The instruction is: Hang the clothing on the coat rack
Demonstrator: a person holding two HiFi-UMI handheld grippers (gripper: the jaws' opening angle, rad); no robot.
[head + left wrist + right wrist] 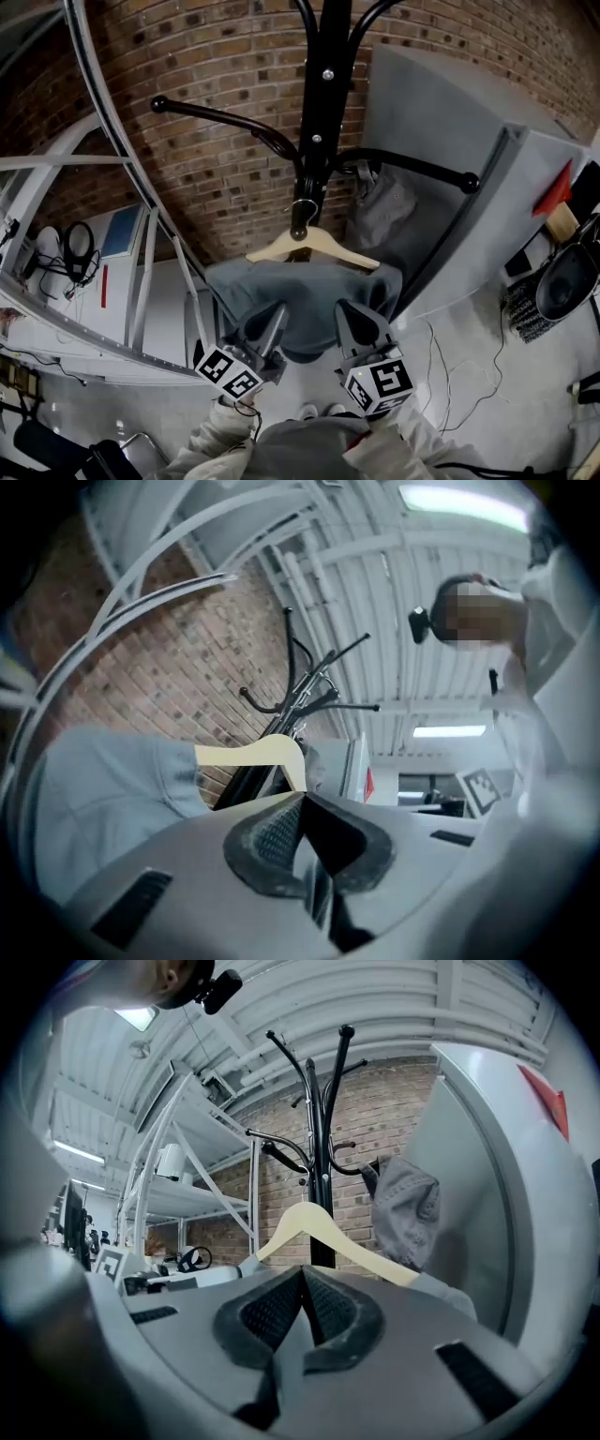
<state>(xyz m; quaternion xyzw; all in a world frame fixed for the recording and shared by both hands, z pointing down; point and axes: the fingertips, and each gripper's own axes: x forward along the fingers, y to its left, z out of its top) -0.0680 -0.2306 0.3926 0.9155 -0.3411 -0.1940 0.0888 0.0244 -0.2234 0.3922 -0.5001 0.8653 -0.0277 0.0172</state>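
A black coat rack (pixel 323 103) stands against the brick wall. A pale wooden hanger (pixel 314 246) hangs by its hook from the rack and carries a grey-blue garment (pixel 300 295). My left gripper (pixel 274 319) is at the garment's lower left and my right gripper (pixel 352 314) at its lower right. In the left gripper view the left gripper (pixel 302 799) is shut with nothing seen between its pads; the hanger (pixel 253 754) and the garment (pixel 103 789) lie just beyond. In the right gripper view the right gripper (pixel 302 1271) is also shut, below the hanger (pixel 309 1227).
A second grey garment (pixel 380 206) hangs from the rack's right hook. White shelving (pixel 94 187) curves along the left, with a headset (pixel 75 246) on it. A grey cabinet (pixel 469 169) stands close on the right. Cables (pixel 450 375) trail over the floor.
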